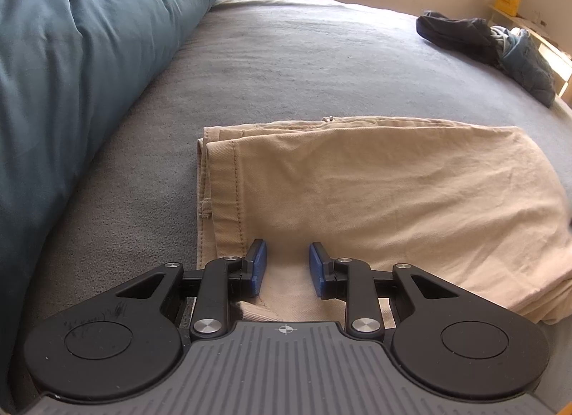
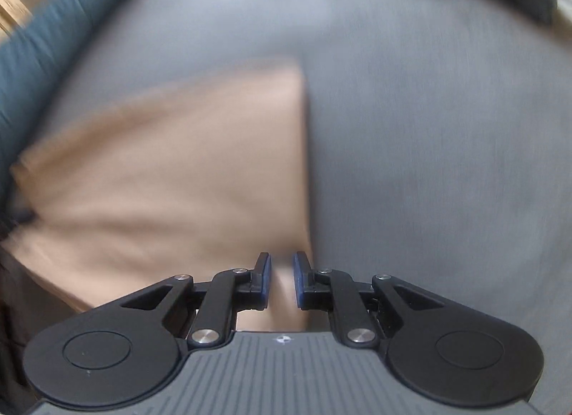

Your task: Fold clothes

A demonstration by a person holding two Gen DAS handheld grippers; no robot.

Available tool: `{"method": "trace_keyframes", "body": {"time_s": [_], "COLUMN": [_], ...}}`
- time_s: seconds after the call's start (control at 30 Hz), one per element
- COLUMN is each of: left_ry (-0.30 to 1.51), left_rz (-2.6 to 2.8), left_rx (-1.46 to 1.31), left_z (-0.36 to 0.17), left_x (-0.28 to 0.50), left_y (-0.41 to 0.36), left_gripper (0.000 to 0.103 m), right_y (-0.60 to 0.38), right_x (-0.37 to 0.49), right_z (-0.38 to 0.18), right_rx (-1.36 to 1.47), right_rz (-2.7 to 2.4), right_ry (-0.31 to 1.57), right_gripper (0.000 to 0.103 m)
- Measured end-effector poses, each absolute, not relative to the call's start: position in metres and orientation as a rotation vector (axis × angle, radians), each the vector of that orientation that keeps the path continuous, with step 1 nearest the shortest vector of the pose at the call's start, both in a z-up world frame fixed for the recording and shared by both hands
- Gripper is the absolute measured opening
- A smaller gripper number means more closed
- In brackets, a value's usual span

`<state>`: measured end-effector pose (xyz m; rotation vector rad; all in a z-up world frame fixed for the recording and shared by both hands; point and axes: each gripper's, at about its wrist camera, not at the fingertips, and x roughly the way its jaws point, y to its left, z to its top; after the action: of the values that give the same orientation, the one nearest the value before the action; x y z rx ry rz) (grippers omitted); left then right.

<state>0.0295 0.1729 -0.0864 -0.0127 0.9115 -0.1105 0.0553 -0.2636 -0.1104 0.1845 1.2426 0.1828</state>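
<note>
Teal duvet (image 1: 82,68) lies bunched at left; beside it, the khaki trousers (image 1: 375,193) rest on the grey blanket (image 1: 304,57) as a compact layered rectangle, so this garment appears folded. A dark clothes heap (image 1: 493,47) remains far right. The left gripper (image 1: 287,268) is spread, holding nothing, above the trousers' near edge; the right gripper (image 2: 282,279), blurred, shows a narrower gap.

It was a home bedroom: a bed (image 1: 286,68) under a grey blanket, a teal duvet (image 1: 71,57) (bunched alongside), clothes (image 1: 500,47) heaped.
</note>
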Motion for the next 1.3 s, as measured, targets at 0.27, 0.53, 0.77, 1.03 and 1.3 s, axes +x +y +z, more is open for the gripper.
{"method": "trace_keyframes", "body": {"time_s": [0.27,0.53,0.77,1.03,1.3], "left_ry": [0.867,0.882,0.805,0.715,0.739], "left_rz": [-0.085,-0.135,-0.253,-0.601,-0.795], "left_rx": [0.033,0.229,0.261,0.394,0.424], "left_z": [-0.066,-0.082,-0.051,-0.057,-0.085], "left_x": [0.013,-0.005,-0.018,-0.036,-0.034], "left_y": [0.168,0.144,0.114,0.019,-0.031], "left_gripper": [0.029,0.035,0.037,0.045,0.046], "right_y": [-0.258,-0.235,-0.257,-0.227,-0.217], "right_x": [0.032,0.013,-0.027,-0.068,-0.069], "right_z": [-0.062,-0.095,-0.059,-0.075,-0.081], "right_rx": [0.219,0.259,0.498,0.584,0.553], "right_rz": [0.235,0.286,0.215,0.26,0.15], "right_ry": [1.204,1.299,1.175,1.235,1.22], "right_gripper": [0.014,0.013,0.024,0.024,0.03]}}
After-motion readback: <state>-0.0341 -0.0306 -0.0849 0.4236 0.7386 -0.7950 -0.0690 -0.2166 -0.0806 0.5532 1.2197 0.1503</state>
